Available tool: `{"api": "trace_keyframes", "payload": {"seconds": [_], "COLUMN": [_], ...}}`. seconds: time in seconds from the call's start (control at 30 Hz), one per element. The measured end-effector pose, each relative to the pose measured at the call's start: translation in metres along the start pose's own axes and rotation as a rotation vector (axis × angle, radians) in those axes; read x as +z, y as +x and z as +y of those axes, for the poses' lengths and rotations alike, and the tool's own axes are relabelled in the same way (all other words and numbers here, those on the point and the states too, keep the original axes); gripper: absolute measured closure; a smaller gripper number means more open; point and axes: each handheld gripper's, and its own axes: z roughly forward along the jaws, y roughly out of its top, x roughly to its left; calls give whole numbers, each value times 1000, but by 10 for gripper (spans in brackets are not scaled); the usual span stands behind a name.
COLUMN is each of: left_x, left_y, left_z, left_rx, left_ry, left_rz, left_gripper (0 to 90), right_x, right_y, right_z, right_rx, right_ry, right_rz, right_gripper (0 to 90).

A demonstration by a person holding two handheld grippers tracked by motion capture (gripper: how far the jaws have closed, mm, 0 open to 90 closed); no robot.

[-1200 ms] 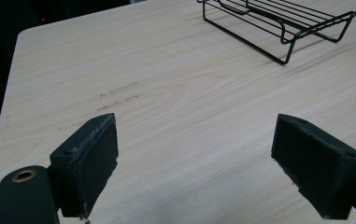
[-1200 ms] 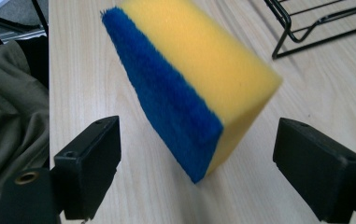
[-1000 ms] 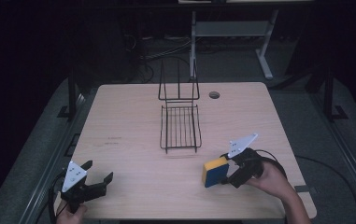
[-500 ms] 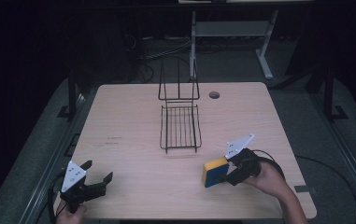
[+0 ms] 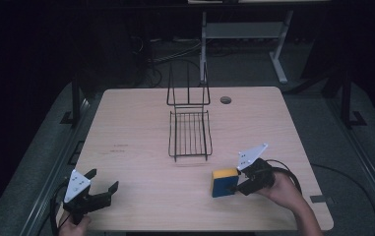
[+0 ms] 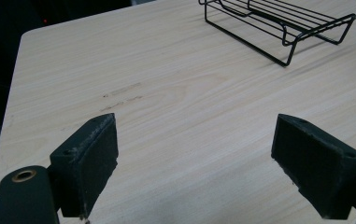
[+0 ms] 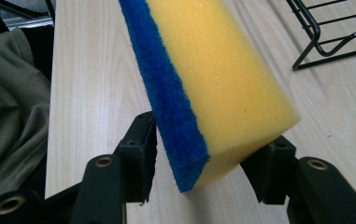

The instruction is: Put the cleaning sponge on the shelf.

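Two hand-held grippers sit low at the near edge of the surface (image 5: 140,123). The left hand-held gripper (image 5: 94,189) hangs over bare wood at the near left corner with its jaws spread wide and nothing between them. Over on the near right, the right hand-held gripper (image 5: 235,186) is clamped on a sponge (image 5: 224,181), yellow foam with a blue scrub side. Farther back, mid-surface, there's a black wire rack (image 5: 190,129), well apart from both.
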Motion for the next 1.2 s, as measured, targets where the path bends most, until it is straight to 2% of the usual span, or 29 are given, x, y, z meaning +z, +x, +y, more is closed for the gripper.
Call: {"api": "trace_keyframes", "payload": {"seconds": [0.07, 0.27, 0.47, 0.57, 0.7, 0.77, 1.03, 1.2], "left_x": [0, 0, 1, 1, 1, 0, 1, 1], "left_y": [0, 0, 0, 0, 0, 0, 1, 1], "left_z": [0, 0, 0, 0, 0, 0, 0, 0], "left_rx": [-1, -1, -2, 0, 0, -2, -5, -2], "left_ry": [0, 0, 3, 5, 5, 5, 2, 5], "left_rz": [1, 1, -1, -3, -2, 0, 0, 0], "left_gripper": [141, 141, 141, 141, 141, 141, 141, 141], "right_x": [0, 0, -2, -4, -5, -6, -12, -14], "right_y": [0, 1, 2, -1, -3, -6, -15, -20], "right_z": [0, 2, 6, 7, 9, 14, 25, 32], "right_rx": [-12, -26, -43, -35, -37, -47, -38, -58], "right_ry": [-2, 1, -22, -37, -31, -27, -46, -38], "right_rz": [10, 12, 7, 14, 4, 5, 10, 6], "right_gripper": [539, 562, 568, 568, 568, 568, 568, 568]}}
